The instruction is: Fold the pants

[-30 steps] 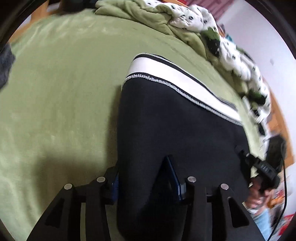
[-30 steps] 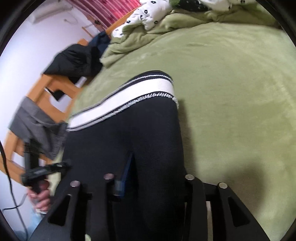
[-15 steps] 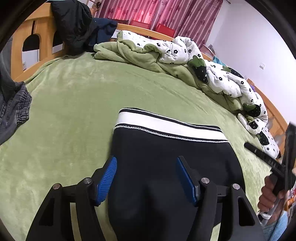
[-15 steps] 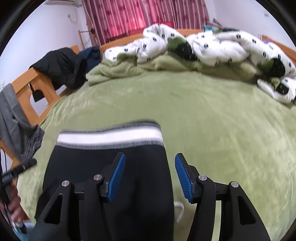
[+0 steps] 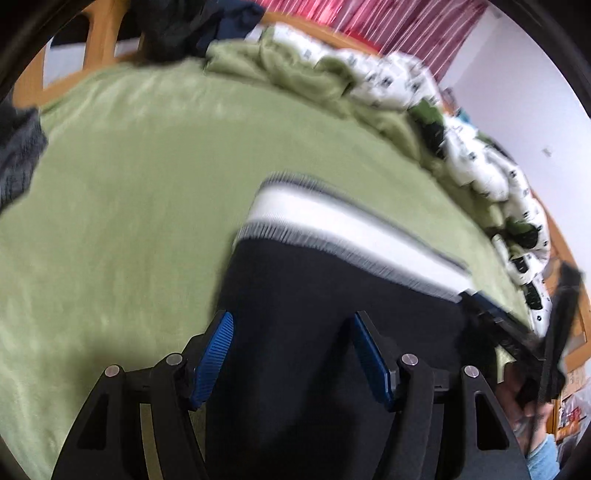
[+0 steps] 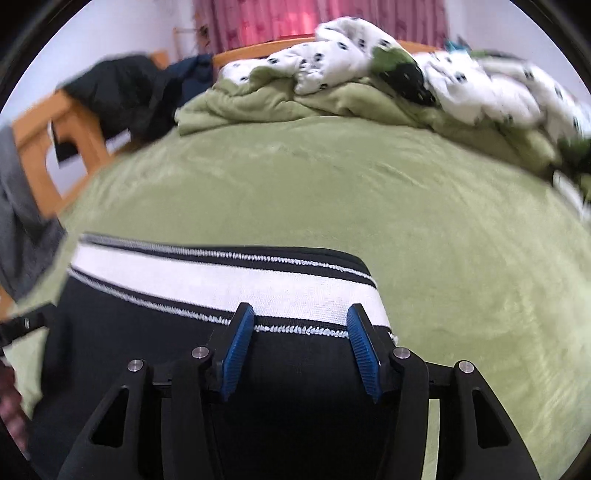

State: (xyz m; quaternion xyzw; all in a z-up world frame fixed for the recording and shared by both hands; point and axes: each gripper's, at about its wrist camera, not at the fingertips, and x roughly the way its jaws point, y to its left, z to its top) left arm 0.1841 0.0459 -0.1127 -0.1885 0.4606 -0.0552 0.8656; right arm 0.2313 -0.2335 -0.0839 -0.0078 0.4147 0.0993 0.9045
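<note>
The pants (image 6: 155, 332) are black, with a white waistband (image 6: 229, 284) edged by 2 black-and-white stitched stripes. The bed cover (image 6: 369, 206) is plain light green. At 12 o'clock the crumpled quilt (image 6: 351, 55) is white with small black spots, its underside green. The curtain (image 6: 295, 18) is pink-red striped. The gripper pads (image 6: 238, 350) are blue and ribbed.

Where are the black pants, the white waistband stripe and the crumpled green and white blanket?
black pants (image 6: 303, 373): right wrist view, on the black cloth below the waistband.
white waistband stripe (image 6: 207, 284): right wrist view, on the middle of the white band.
crumpled blanket (image 6: 332, 62): right wrist view, on its white spotted part.
</note>
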